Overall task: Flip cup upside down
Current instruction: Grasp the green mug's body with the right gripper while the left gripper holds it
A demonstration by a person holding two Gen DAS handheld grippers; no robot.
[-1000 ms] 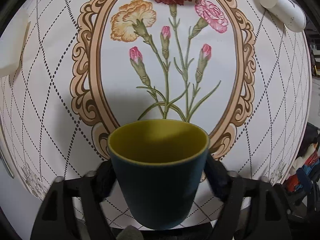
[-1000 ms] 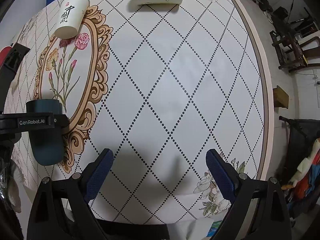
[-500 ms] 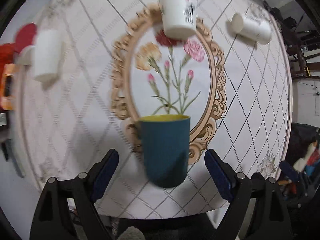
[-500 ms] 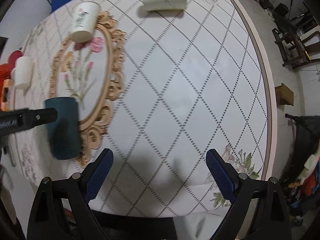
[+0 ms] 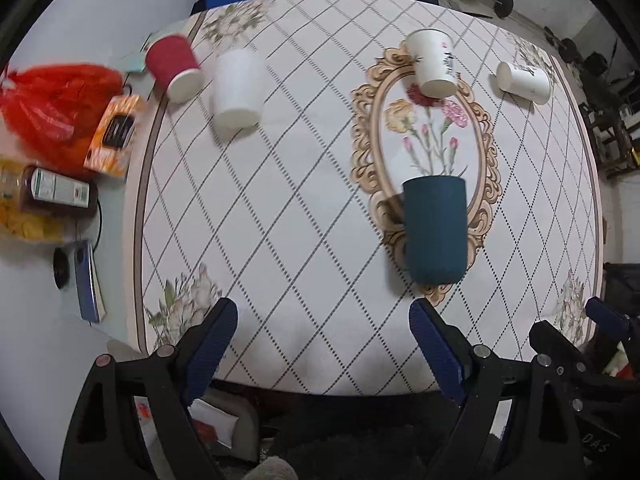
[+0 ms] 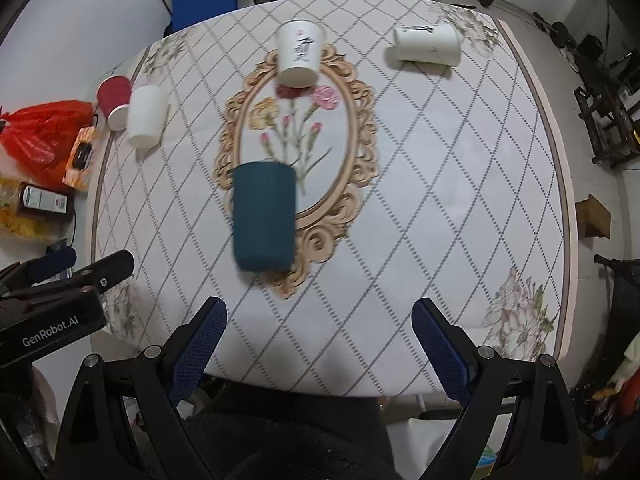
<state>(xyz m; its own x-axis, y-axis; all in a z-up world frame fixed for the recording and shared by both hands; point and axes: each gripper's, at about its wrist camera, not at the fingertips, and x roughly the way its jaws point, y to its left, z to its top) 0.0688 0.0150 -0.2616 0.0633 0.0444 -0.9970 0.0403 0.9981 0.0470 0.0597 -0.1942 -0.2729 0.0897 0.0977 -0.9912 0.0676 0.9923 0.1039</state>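
The dark teal cup stands on the table at the near end of the oval flower print. It also shows in the right wrist view. Which end is up I cannot tell; its yellow inside does not show. My left gripper is open and empty, pulled back near the table's front edge, left of the cup. My right gripper is open and empty, also back from the table, right of the cup. The left gripper's body shows at the left of the right wrist view.
A white printed cup stands at the far end of the oval. Another white cup lies on its side at the far right. A plain white cup and a red cup are far left. A red bag, a box and a bottle lie off the cloth.
My left gripper has let go of the teal cup and drawn back and up. The cup now stands free on the table. The right gripper has also drawn back.
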